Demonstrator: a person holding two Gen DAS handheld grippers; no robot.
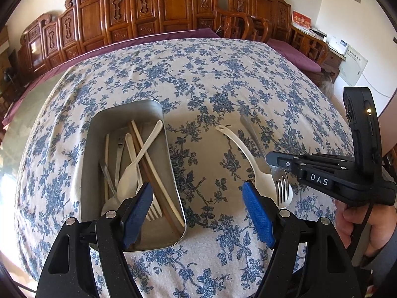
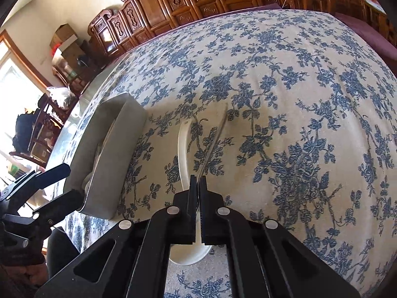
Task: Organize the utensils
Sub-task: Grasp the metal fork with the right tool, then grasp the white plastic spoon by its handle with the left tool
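Between the pads of the right tool (image 2: 198, 181) a thin steel fork (image 2: 213, 141) is clamped edge-on, jaws pinched fully together on it; its smooth flat handle runs fwd past the tips. Just under & left of that tool a glossy white spoon (image 2: 180, 149) is seen, curved, lying on the bench's cloth (image 2: 297, 99), a woven cream fabric w/ blue floral print. The left tool (image 1: 198, 198) is held wide, nothing gripped, blue ribbed pads. Under its left pad a dull rounded-corner metal tray (image 1: 171, 164) is seen, w/ pale spoons, chopsticks & forks piled inside.
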